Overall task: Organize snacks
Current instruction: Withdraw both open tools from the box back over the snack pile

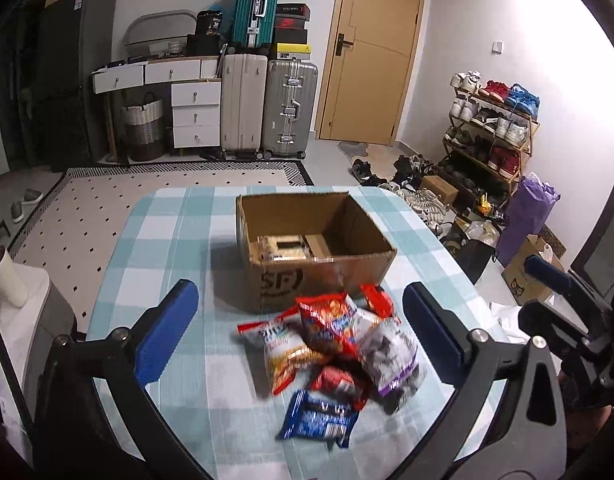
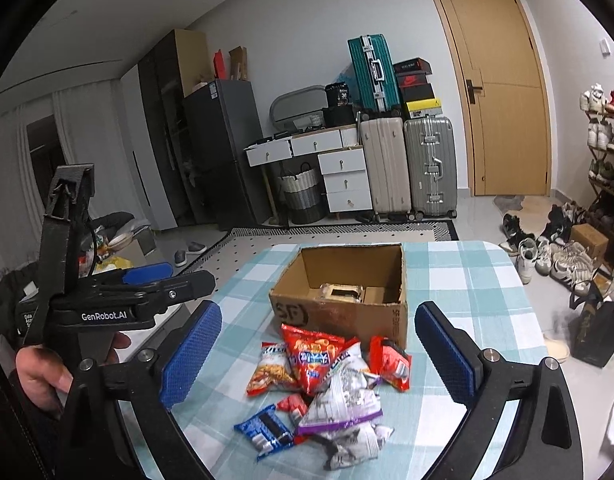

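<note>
Checked blue tablecloth; cardboard box, snack packets; suitcases behind; both jaws open.

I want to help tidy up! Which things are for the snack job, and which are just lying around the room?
For the job: the snack bags piled on the table, the cardboard box behind them, and both open grippers, left and right.

Just lying around: suitcases, shoes, drawers, laundry basket, door.

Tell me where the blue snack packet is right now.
The blue snack packet lies flat on the checked tablecloth at the near-left edge of the snack pile, nearest the camera in both wrist views, with the cardboard box beyond the pile.
</note>
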`<state>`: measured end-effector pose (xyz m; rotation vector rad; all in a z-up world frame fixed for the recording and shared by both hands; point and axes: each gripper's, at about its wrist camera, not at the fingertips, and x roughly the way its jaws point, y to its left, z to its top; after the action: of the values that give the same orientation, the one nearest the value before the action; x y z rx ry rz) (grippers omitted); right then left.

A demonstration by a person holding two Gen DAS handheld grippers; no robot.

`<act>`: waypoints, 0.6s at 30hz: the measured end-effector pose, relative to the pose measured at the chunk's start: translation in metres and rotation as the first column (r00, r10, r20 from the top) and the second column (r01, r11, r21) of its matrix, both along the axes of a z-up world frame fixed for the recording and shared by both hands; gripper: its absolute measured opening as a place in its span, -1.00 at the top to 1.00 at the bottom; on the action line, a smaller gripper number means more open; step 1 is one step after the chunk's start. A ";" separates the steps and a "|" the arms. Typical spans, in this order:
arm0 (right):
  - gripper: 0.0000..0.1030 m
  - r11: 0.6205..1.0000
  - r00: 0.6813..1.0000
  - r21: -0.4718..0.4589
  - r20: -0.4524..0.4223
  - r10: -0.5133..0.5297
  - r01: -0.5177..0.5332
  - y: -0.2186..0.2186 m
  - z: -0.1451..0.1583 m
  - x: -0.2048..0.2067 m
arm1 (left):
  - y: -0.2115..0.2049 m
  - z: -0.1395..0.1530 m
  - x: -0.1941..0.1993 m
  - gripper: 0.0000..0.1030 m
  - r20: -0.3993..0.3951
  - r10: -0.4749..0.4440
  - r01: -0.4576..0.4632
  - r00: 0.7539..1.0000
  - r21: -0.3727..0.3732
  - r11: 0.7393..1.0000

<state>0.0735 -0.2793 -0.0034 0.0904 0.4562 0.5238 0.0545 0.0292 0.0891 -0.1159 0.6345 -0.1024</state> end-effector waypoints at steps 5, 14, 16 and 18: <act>-0.95 1.000 1.000 -0.022 0.015 -0.005 0.006 -0.002 -0.010 -0.019 | 0.004 -0.018 -0.019 -0.97 -0.032 -0.005 0.004 0.999 -0.033 0.999; -0.96 0.999 1.000 -0.044 -0.025 -0.008 0.007 -0.005 -0.037 -0.039 | 0.003 -0.063 -0.037 -0.97 -0.094 -0.011 0.008 0.996 -0.029 1.000; -0.96 0.999 0.999 -0.041 -0.035 -0.007 0.005 -0.005 -0.042 -0.042 | 0.003 -0.073 -0.036 -0.97 -0.113 -0.013 0.009 0.994 -0.036 0.999; -0.96 0.999 0.999 -0.043 -0.044 -0.008 0.007 -0.006 -0.047 -0.041 | 0.004 -0.084 -0.037 -0.97 -0.128 -0.015 0.009 0.992 -0.046 0.999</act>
<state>0.0320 -0.2857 -0.0507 0.0625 0.5096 0.5051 0.0179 0.0329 0.0055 -0.1635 0.7611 -0.1215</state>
